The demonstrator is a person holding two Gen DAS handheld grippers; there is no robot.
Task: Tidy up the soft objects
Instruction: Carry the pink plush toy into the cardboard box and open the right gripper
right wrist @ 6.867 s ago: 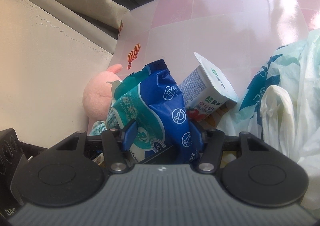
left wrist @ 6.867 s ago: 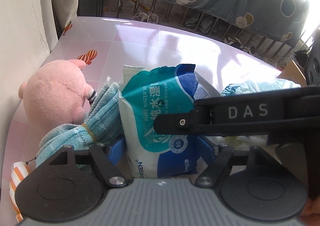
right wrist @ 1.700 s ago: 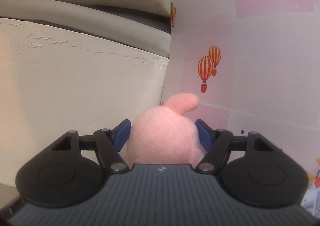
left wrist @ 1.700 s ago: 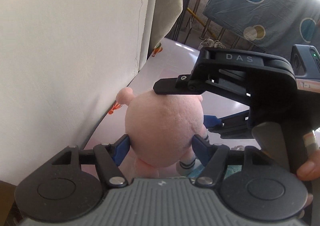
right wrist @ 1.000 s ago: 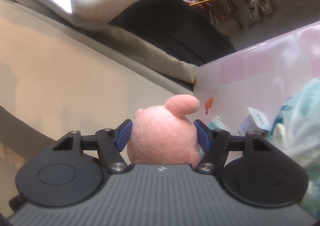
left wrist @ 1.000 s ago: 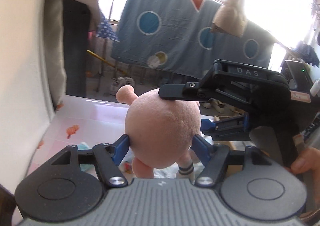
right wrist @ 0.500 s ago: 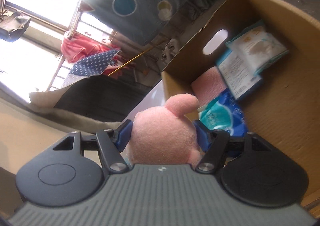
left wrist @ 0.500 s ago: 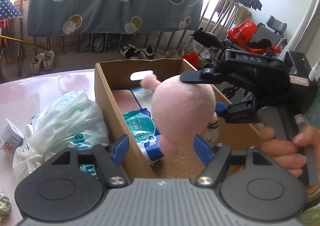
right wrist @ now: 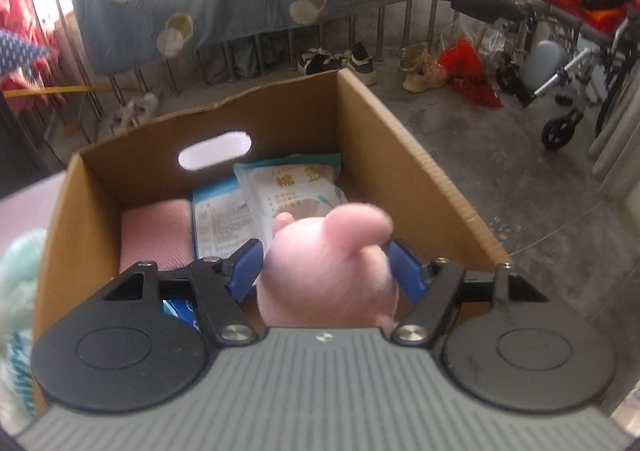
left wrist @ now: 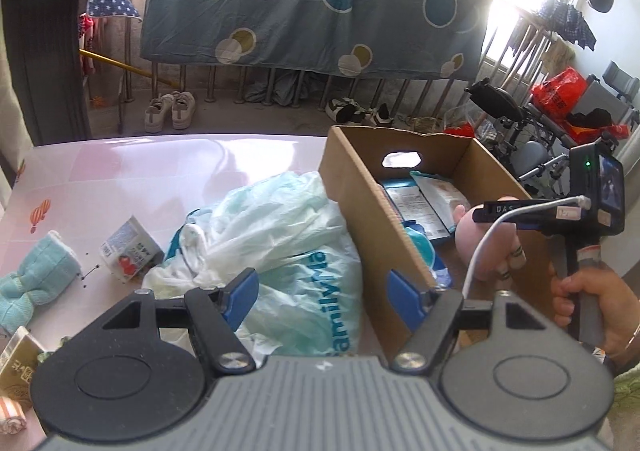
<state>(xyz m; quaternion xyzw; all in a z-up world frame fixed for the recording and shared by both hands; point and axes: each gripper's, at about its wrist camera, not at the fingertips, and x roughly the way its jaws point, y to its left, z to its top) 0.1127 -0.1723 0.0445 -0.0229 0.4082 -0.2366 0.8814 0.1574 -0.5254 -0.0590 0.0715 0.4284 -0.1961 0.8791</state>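
Observation:
A pink plush toy (right wrist: 328,271) sits between the blue pads of my right gripper (right wrist: 324,267), low inside the open cardboard box (right wrist: 400,155). The pads still touch its sides while the jaws are opening. In the left wrist view the same plush toy (left wrist: 480,247) hangs in the right gripper (left wrist: 492,239) within the box (left wrist: 360,211), with a person's hand on the handle. My left gripper (left wrist: 324,291) is open and holds nothing, above the box's near wall and a pale plastic bag (left wrist: 280,235).
Wipes packs (right wrist: 296,187) and a pink folded item (right wrist: 156,235) lie at the box's far end. On the pink table (left wrist: 120,163) are a teal towel (left wrist: 40,275) and a small carton (left wrist: 128,247). Beyond are railings, shoes and a wheelchair.
The right gripper has carried the plush toy from the wall side over the table and down into the box. The left gripper let go of the toy and now lags to the left.

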